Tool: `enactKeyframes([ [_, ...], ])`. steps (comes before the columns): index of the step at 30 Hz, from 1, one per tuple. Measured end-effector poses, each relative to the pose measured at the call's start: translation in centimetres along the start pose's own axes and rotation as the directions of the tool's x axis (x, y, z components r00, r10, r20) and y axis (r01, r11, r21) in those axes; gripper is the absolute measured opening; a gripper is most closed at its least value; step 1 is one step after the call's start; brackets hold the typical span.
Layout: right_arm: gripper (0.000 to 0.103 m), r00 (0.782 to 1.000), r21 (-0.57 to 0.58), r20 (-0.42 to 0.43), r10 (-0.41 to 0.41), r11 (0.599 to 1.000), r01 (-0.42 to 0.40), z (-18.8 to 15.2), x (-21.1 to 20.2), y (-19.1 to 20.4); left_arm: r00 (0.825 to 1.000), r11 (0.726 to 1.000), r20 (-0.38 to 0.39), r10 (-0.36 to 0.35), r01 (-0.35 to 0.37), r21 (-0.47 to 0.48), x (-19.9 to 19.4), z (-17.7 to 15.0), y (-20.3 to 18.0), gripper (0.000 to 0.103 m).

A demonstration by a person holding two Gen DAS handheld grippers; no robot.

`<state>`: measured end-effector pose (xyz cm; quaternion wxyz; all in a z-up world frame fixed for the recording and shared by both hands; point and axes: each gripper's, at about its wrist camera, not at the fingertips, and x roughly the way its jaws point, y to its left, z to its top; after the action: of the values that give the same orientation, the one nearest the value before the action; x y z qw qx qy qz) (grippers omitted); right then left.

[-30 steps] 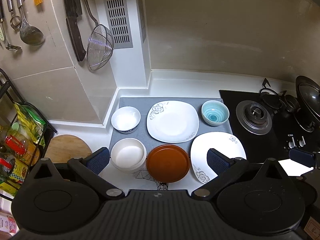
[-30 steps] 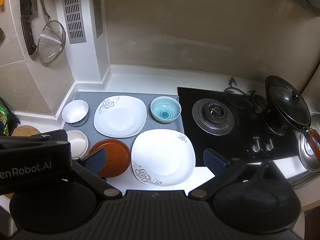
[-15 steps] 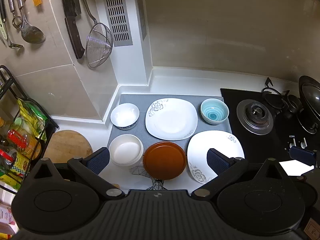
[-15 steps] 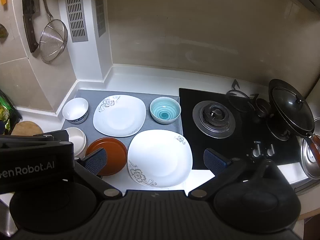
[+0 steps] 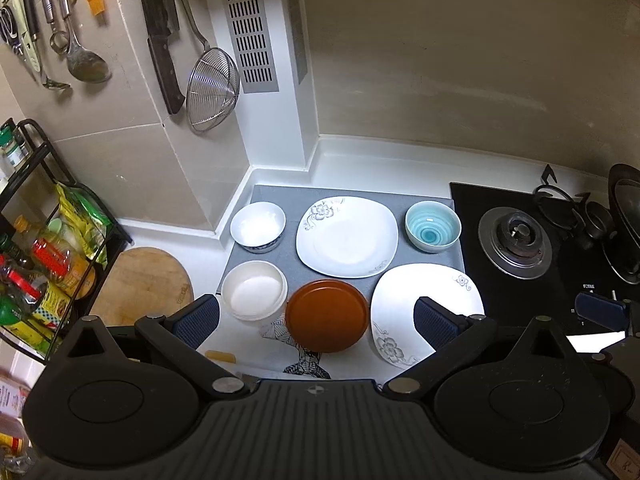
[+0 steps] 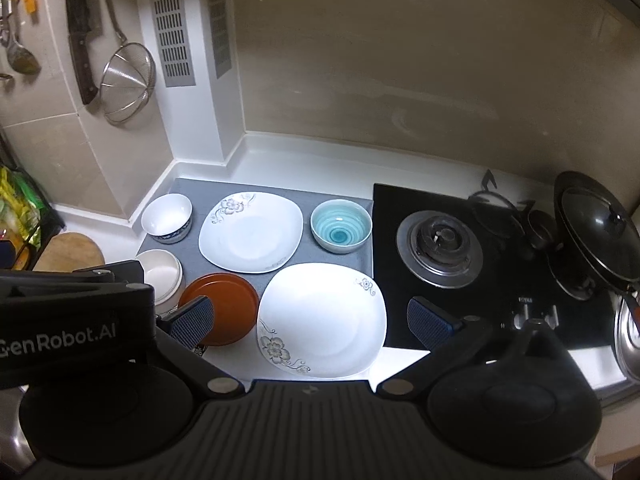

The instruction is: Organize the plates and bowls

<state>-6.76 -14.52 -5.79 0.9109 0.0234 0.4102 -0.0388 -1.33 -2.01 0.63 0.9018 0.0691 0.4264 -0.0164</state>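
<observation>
On a grey mat [image 5: 296, 268] lie a white flowered plate [image 5: 346, 236] at the back, a second flowered plate [image 5: 416, 300] in front right, a brown plate [image 5: 327, 316], a blue-striped bowl [image 5: 433, 226], a white bowl with a blue base [image 5: 258, 226] and a cream bowl [image 5: 254, 290]. My left gripper [image 5: 316, 320] is open and empty, high above the brown plate. My right gripper [image 6: 310, 320] is open and empty, above the front flowered plate [image 6: 322, 318]. The blue bowl [image 6: 341, 226] and back plate [image 6: 250, 232] lie beyond it.
A black gas stove [image 6: 440, 246] with a lidded wok [image 6: 596, 226] stands to the right. A round wooden board [image 5: 140, 284] and a rack of bottles [image 5: 36, 264] are at the left. A knife [image 5: 160, 36] and strainer [image 5: 212, 88] hang on the wall.
Both grippers have drawn back and up a little; the dishes sit slightly farther away in both views. No dish has moved.
</observation>
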Motion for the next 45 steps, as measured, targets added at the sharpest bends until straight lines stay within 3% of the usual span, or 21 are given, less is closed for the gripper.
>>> enactKeyframes([
  [24, 0.103, 0.995, -0.073, -0.007, 0.102, 0.992, -0.102, -2.8, 0.1, -2.0, 0.999, 0.997, -0.024, 0.038, -0.04, -0.059, -0.6, -3.4, -1.8, 0.103],
  [29, 0.103, 0.985, -0.132, 0.028, 0.168, 0.978, -0.163, -4.9, 3.0, -2.6, 0.996, 0.992, -0.058, -0.069, 0.063, -0.108, 3.6, -5.8, -0.7, 0.103],
  [33, 0.103, 0.986, -0.168, 0.069, 0.151, 0.976, -0.138, -7.6, 7.7, -3.5, 0.99, 0.975, -0.077, -0.115, 0.098, -0.198, 9.0, -9.7, 1.1, 0.103],
  [35, 0.103, 0.971, -0.19, 0.119, 0.208, 0.965, -0.183, -8.8, 9.6, -4.8, 0.978, 0.965, -0.134, -0.162, 0.128, -0.23, 12.1, -11.1, 1.9, 0.102],
  [37, 0.103, 0.941, -0.168, 0.144, 0.305, 0.945, -0.281, -9.7, 10.9, -6.8, 0.957, 0.962, -0.205, -0.207, 0.16, -0.222, 15.2, -11.9, 2.3, 0.092],
  [39, 0.103, 0.946, -0.11, 0.105, 0.306, 0.949, -0.295, -9.7, 12.9, -8.4, 0.934, 0.955, -0.256, -0.249, 0.193, -0.224, 18.0, -12.3, 2.5, 0.082],
  [42, 0.103, 0.956, -0.035, 0.042, 0.29, 0.957, -0.289, -9.9, 15.9, -10.0, 0.903, 0.935, -0.28, -0.327, 0.267, -0.233, 22.1, -12.0, 2.6, 0.081],
  [43, 0.103, 0.969, 0.005, 0.034, 0.246, 0.969, -0.246, -10.1, 16.8, -10.5, 0.883, 0.916, -0.28, -0.377, 0.311, -0.253, 23.5, -11.6, 2.6, 0.08],
  [45, 0.101, 0.984, 0.161, -0.001, 0.178, 0.971, -0.176, -10.5, 19.0, -12.2, 0.826, 0.86, -0.285, -0.486, 0.394, -0.324, 26.7, -10.7, 3.0, 0.075],
])
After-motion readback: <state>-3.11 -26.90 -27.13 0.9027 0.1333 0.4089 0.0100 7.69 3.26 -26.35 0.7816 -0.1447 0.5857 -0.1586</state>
